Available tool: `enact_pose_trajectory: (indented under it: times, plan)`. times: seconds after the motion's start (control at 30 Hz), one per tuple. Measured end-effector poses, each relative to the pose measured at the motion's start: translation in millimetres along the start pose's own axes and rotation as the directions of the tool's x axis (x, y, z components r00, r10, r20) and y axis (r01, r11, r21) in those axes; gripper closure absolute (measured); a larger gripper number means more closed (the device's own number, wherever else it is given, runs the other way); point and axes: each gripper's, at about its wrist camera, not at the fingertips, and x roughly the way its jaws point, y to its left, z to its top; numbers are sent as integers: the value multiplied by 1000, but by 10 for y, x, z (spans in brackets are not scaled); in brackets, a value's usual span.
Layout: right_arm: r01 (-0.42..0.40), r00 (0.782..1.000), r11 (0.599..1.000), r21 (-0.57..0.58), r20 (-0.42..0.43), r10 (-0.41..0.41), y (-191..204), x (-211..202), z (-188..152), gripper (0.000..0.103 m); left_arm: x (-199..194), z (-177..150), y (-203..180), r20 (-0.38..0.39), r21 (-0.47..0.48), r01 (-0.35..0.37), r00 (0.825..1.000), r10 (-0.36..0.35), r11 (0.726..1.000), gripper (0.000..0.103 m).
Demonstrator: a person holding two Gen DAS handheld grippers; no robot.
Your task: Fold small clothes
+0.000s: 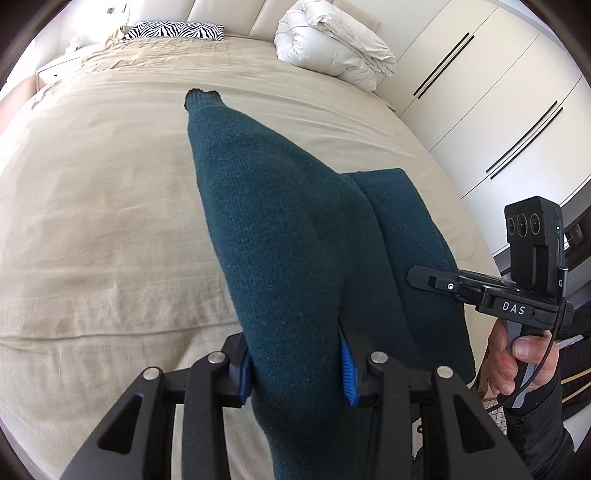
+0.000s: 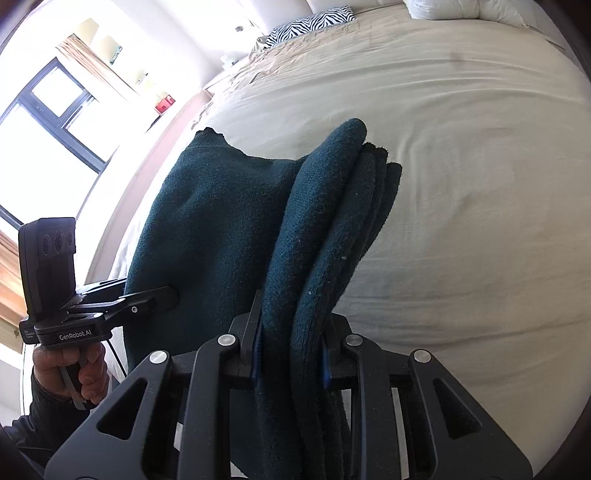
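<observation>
While over bed (image 1: pixel 92 206) | left claw (image 1: pixel 295 373) pinches teal sweater (image 1: pixel 273 229) | right claw (image 2: pixel 291 354) pinches its folded layers

Both wrist views looked forward along their own fingers, close over the bed (image 1: pixel 92 184), toward its head. Each caught the other gripper at frame edge, and both shared the zebra pillow (image 1: pixel 173 30) up top.
</observation>
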Motion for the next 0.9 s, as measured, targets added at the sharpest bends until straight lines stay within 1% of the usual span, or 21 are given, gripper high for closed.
enact_pose_trajectory:
  times: [0.13, 0.17, 0.23, 0.27, 0.3, 0.33, 0.37, 0.4, 0.47, 0.53, 0.7, 0.73, 0.77, 0.8, 0.9]
  plan:
    - [-46, 999, 999, 8, -29, 46, 273, 162, -405, 82, -75, -453, 221, -27, -21, -33, 999, 33, 999, 63]
    - [-51, 998, 999, 10, -44, 52, 357, 275, -479, 82, -45, -547, 299, -40, -31, -41, 998, 40, 999, 63]
    - [-61, 995, 998, 35, -80, 63, 357, 435, -652, 82, 71, -735, 479, -76, -67, -57, 996, 52, 996, 63]
    - [-61, 993, 997, 50, -99, 66, 440, 622, -679, 82, 145, -820, 556, -95, -78, -67, 994, 59, 995, 62]
    - [-55, 992, 997, 57, -114, 61, 434, 695, -744, 82, 209, -901, 623, -106, -88, -76, 992, 66, 993, 61]
    - [-34, 992, 998, 55, -116, 40, 458, 792, -782, 82, 241, -958, 671, -99, -100, -70, 993, 60, 993, 59]
    - [-19, 993, 998, 57, -117, 25, 417, 821, -824, 82, 245, -985, 699, -87, -108, -56, 995, 47, 993, 59]
    - [-22, 992, 997, 77, -120, 31, 353, 849, -855, 82, 249, -989, 694, -83, -114, -51, 996, 42, 992, 59]
    - [-42, 990, 991, 127, -130, 59, 230, 984, -837, 81, 266, -983, 683, -82, -108, -57, 996, 48, 993, 58]
    - [-55, 987, 986, 157, -140, 77, 138, 1033, -869, 81, 296, -1003, 699, -81, -101, -57, 996, 49, 993, 56]
    - [-84, 986, 983, 162, -128, 105, 12, 1097, -965, 80, 309, -1086, 846, -62, -143, 0, 998, -9, 990, 53]
    - [-98, 985, 980, 173, -124, 121, -42, 1235, -906, 78, 309, -1095, 858, -55, -153, 9, 998, -18, 988, 52]
    - [-113, 984, 977, 183, -117, 136, -62, 1271, -912, 78, 304, -1104, 880, -46, -165, 22, 998, -30, 986, 51]
    - [-126, 983, 974, 190, -108, 148, -79, 1262, -922, 77, 285, -1130, 883, -31, -175, 37, 999, -43, 984, 50]
    - [-148, 983, 961, 232, -71, 169, -142, 1189, -946, 70, 185, -1203, 910, 14, -193, 53, 999, -52, 980, 47]
